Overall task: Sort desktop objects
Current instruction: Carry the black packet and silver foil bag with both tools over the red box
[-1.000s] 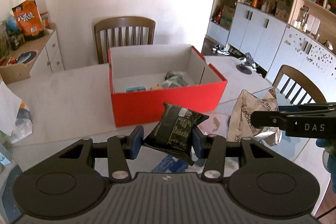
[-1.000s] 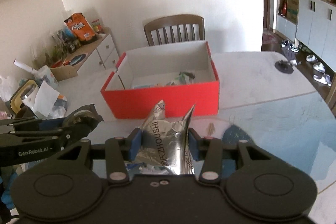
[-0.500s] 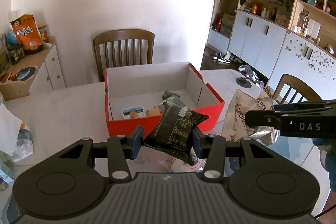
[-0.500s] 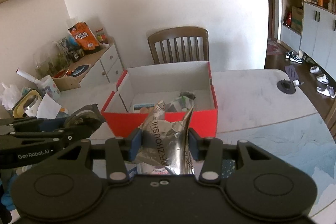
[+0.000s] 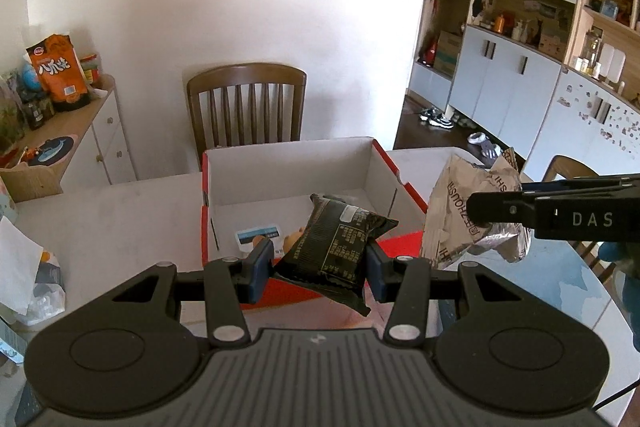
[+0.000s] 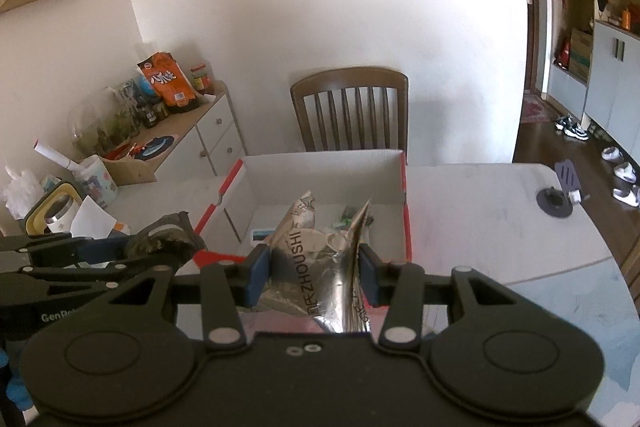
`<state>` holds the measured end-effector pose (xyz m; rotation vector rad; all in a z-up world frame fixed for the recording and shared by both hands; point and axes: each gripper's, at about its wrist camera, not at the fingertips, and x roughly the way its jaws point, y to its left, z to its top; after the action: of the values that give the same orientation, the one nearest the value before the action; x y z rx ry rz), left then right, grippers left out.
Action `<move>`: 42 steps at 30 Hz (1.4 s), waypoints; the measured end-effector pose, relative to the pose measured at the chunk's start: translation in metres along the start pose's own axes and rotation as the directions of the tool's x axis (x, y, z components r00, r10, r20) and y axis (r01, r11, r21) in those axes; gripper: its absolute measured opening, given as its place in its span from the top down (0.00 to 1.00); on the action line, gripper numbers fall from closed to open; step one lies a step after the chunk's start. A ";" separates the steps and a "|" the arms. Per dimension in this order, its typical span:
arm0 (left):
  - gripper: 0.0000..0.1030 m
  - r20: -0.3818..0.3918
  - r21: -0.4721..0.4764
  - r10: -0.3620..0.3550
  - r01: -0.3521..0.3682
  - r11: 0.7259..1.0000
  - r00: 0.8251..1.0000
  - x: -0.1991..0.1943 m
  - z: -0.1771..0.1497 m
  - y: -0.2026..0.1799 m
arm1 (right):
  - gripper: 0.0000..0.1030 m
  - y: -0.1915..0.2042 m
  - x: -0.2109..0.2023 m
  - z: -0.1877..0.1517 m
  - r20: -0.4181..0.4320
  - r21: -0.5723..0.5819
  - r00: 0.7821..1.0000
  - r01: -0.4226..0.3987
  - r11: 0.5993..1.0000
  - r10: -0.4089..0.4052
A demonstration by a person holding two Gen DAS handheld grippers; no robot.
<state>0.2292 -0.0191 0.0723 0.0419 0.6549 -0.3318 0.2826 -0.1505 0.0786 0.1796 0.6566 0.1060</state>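
Two grippers: left gripper (image 5: 319,263), right gripper (image 6: 315,274). Two snack packets: one black packet (image 5: 335,251), one silver foil bag (image 6: 318,267). One red box (image 5: 404,183), open, several small items inside, number unclear. Two wooden chairs: one chair (image 5: 246,107) at table's far edge, second chair (image 5: 570,167) at its right edge. One orange bag (image 5: 56,71) on sideboard.

"DAS" on right gripper (image 5: 496,213), "ZHOUSHI" on foil bag (image 6: 320,279)

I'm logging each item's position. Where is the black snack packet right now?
In the left wrist view, the black snack packet sits clamped in the left gripper, above the red box's near wall.
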 end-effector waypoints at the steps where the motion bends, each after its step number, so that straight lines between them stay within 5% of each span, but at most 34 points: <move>1: 0.55 -0.001 -0.005 0.003 -0.003 1.000 1.000 0.002 0.002 0.000 | 0.55 -0.002 0.002 0.003 -0.001 -0.001 1.000 -0.003 1.000 0.003; 17: 0.55 -0.042 -0.081 0.087 -0.090 0.993 0.995 0.053 0.029 0.006 | 0.55 -0.033 0.052 0.041 -0.033 -0.029 0.999 -0.034 0.999 0.033; 42: 0.55 -0.142 -0.001 0.131 -0.133 0.991 0.981 0.134 0.046 0.018 | 0.55 -0.046 0.141 0.079 -0.074 -0.040 0.996 -0.054 0.998 0.051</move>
<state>0.3611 -0.0476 0.0264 0.0993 0.7906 -0.1986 0.4438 -0.1840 0.0471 0.1531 0.7217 0.1774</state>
